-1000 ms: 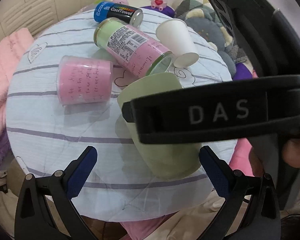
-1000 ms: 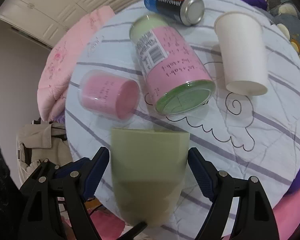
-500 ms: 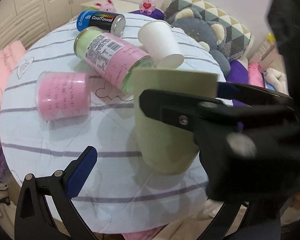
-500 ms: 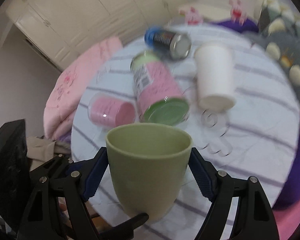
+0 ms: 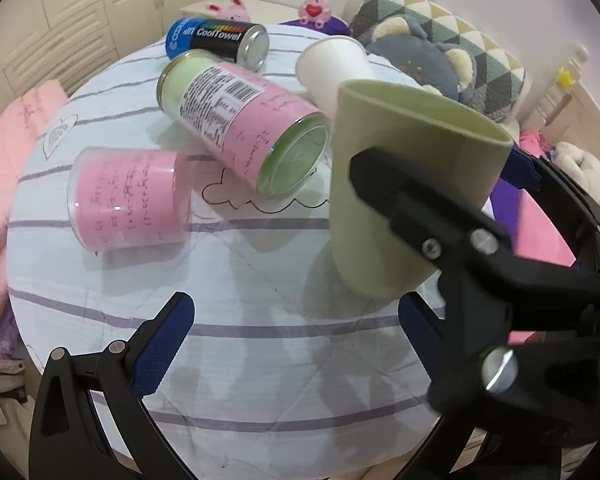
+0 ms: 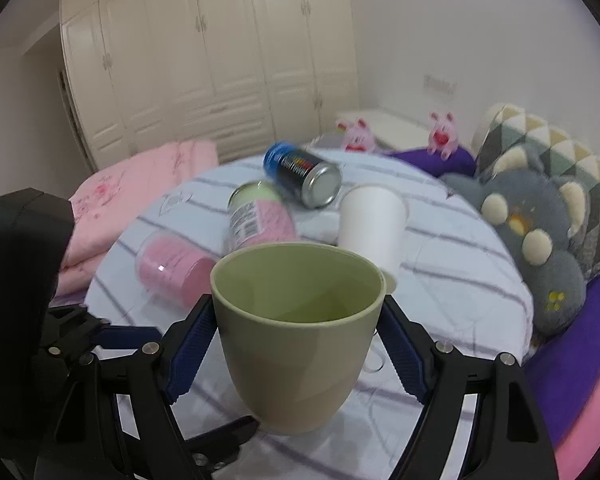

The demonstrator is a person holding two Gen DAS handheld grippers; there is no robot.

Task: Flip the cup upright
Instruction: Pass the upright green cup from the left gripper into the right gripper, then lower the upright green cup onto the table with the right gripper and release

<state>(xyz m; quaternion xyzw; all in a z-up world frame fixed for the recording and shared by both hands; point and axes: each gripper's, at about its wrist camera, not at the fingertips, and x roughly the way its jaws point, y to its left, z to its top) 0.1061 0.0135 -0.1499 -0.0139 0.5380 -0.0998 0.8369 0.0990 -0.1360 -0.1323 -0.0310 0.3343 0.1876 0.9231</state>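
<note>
The pale green cup [image 6: 298, 332] is held mouth up between the blue pads of my right gripper [image 6: 298, 338], which is shut on its sides. In the left wrist view the same green cup [image 5: 384, 184] stands upright at the right, its base at or just above the striped cloth; the right gripper [image 5: 440, 208] clamps it from the right. My left gripper [image 5: 292, 344] is open and empty, low over the near part of the table, left of and below the cup.
On the round striped table [image 5: 240, 364] lie a pink-and-green can [image 5: 240, 120], a small pink tub [image 5: 128, 196], a blue-black CoolTowel can [image 5: 216, 42] and a white paper cup [image 5: 332, 68]. Cushions [image 5: 440, 56] at the right; pink bedding [image 5: 4, 152] at the left.
My right gripper has turned the green cup from lying on its side to mouth up and tilted level. The left gripper has stayed open and nearly still.
</note>
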